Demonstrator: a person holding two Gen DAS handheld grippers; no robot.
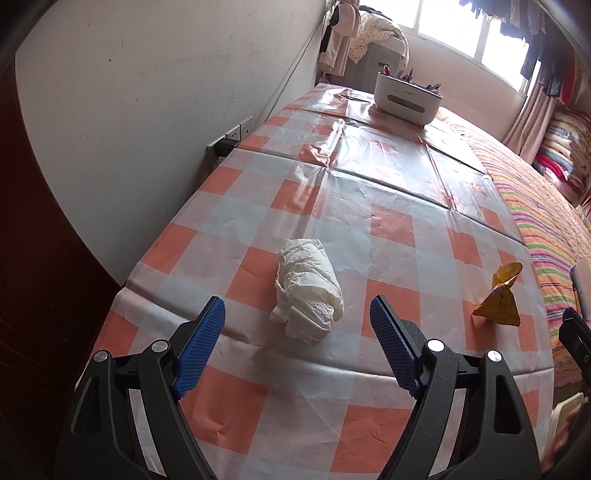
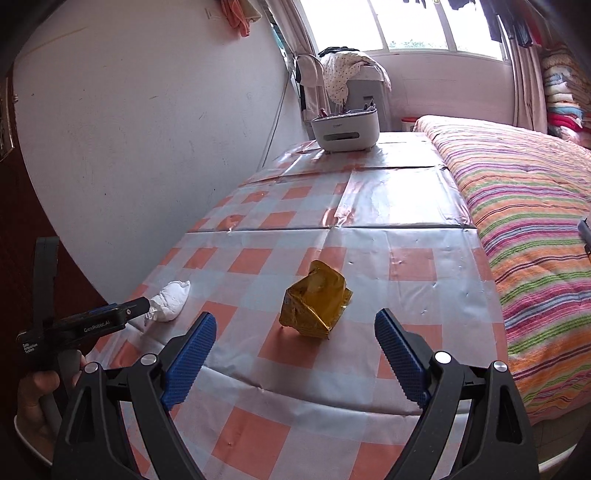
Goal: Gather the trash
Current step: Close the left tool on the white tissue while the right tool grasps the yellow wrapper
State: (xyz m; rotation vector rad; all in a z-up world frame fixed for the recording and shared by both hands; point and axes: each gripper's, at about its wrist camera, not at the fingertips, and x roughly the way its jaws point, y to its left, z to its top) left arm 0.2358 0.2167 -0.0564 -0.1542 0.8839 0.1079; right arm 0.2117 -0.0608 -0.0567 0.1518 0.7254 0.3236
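Two pieces of trash are lying on the bench (image 1: 369,192), which is wearing an orange-and-white checked plastic cloth. In the left wrist view, a crumpled white tissue (image 1: 307,291) is sitting in the lower middle of the frame, just ahead of the left gripper (image 1: 297,317), whose jaws are standing wide apart with the blue pads (image 1: 201,347) on either side of it and not touching it. A yellow snack wrapper (image 1: 500,295) is standing crumpled at the right of that frame, well apart from the tissue and near the bench edge beside the bed.

In the right wrist view, the same wrapper (image 2: 316,304) is resting in the middle of the frame, just beyond the right gripper (image 2: 295,326); its jaws are also spread wide and are closing on nothing. The tissue (image 2: 168,301) is showing at the lower left of this frame, with the tip of the left gripper (image 2: 110,315) reaching in beside it and a hand (image 2: 37,398) gripping its handle at the lower left corner.

A white caddy (image 1: 406,98) with small items sticking out of it is sitting at the far end of the bench, toward the upper middle of both frames (image 2: 345,129). A striped bed cover (image 2: 528,229) is filling the right side, and a bright window (image 2: 406,26) is running across the top.
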